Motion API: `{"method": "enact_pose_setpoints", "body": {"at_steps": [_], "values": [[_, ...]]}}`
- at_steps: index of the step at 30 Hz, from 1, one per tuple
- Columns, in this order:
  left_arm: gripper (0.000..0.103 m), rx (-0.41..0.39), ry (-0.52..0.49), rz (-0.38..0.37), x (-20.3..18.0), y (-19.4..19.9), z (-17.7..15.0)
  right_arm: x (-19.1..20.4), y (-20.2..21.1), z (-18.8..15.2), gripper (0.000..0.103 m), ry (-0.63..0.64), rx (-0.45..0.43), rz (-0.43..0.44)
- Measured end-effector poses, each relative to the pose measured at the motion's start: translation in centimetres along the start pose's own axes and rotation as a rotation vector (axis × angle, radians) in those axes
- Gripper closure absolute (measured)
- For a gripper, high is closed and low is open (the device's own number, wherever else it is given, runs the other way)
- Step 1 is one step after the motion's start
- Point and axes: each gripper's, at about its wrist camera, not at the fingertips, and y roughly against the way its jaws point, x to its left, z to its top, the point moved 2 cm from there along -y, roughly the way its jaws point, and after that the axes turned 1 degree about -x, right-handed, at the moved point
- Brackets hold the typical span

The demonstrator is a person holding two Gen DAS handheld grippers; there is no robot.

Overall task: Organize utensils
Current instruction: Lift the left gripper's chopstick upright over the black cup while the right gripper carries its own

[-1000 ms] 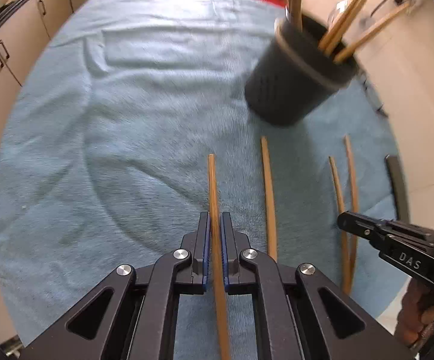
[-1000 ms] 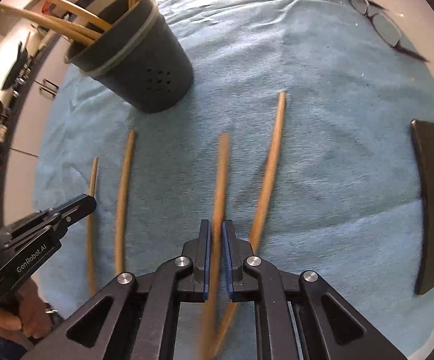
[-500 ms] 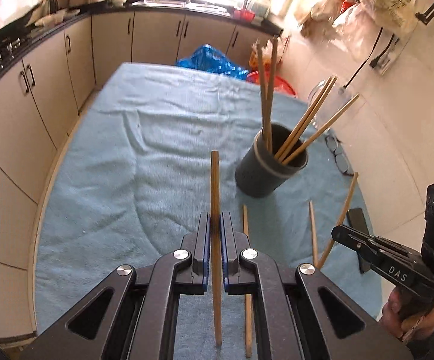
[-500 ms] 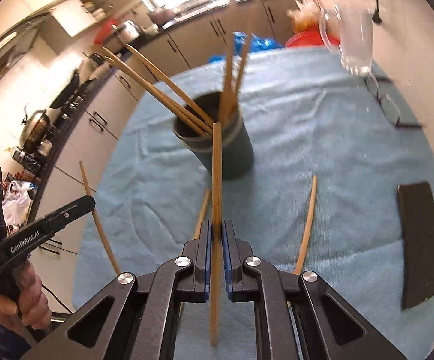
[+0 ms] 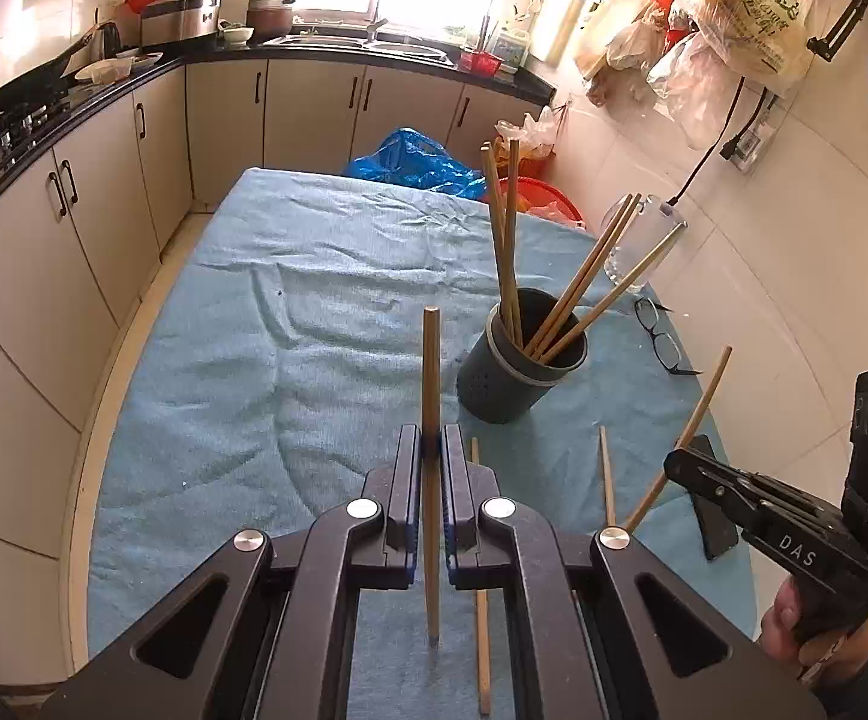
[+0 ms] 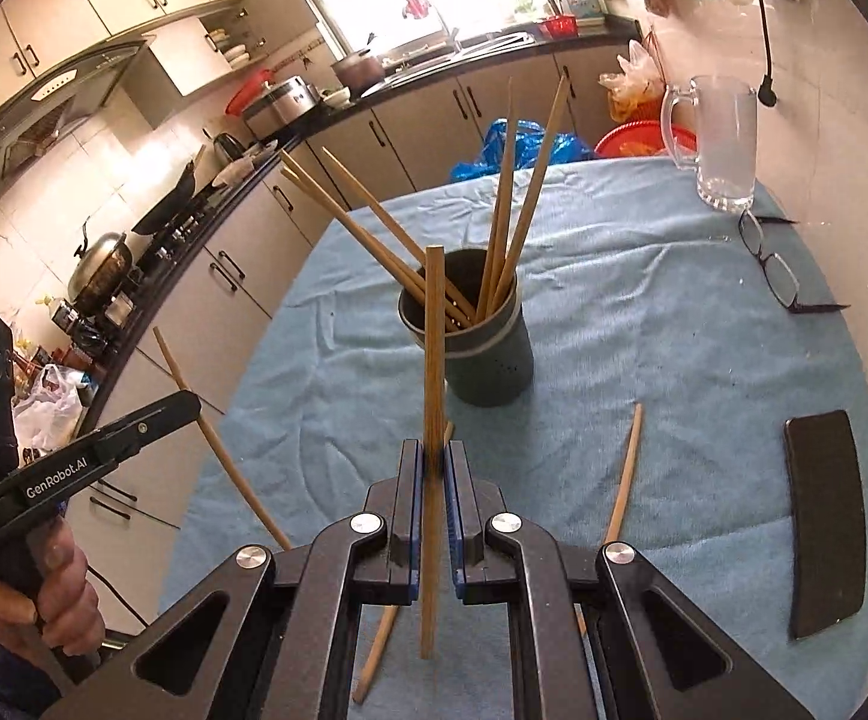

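From the left wrist view, we have risen since half a second ago: the dark round plastic utensil holder [image 5: 520, 372] now sits lower at 1 o'clock. Our left gripper [image 5: 432, 450] clamps a tan wooden chopstick [image 5: 431, 396] between its fingers, pointing to 12 o'clock. Two loose chopsticks [image 5: 606, 474] lie on the blue towel-covered counter [image 5: 266, 360].

From the right wrist view, our right gripper [image 6: 432, 456] pinches a second wooden chopstick [image 6: 434, 348], its tip overlapping the holder at 12 o'clock, which has dropped in view since before.
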Motion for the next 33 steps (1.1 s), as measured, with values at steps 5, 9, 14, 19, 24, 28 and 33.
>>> {"method": "enact_pose_setpoints", "body": {"at_steps": [5, 9, 14, 19, 24, 28, 33], "values": [[0.097, -0.014, 0.003, -0.004, 0.0, 0.4, 0.3, -0.2, 0.7, 0.5, 0.096, -0.002, -0.022, 0.0], [0.097, -0.023, 0.01, -0.007, -0.1, 0.7, 0.6, -0.5, 1.1, 1.1, 0.096, -0.008, -0.039, -0.002], [0.097, -0.037, 0.011, -0.009, -0.2, 1.2, 1.1, -0.9, 1.9, 1.9, 0.096, -0.019, -0.063, -0.001], [0.097, -0.049, 0.014, -0.009, -0.3, 1.5, 1.6, -1.5, 2.4, 2.4, 0.096, -0.034, -0.081, -0.005], [0.097, -0.061, 0.013, -0.008, -0.3, 1.9, 2.2, -2.1, 3.0, 2.9, 0.096, -0.055, -0.099, -0.012], [0.097, -0.075, 0.002, -0.008, -0.7, 2.4, 3.0, -2.7, 3.5, 3.4, 0.096, -0.07, -0.119, -0.015], [0.097, -0.092, -0.007, -0.014, -1.1, 3.1, 3.8, -3.2, 4.4, 4.4, 0.096, -0.087, -0.149, -0.015]]}}
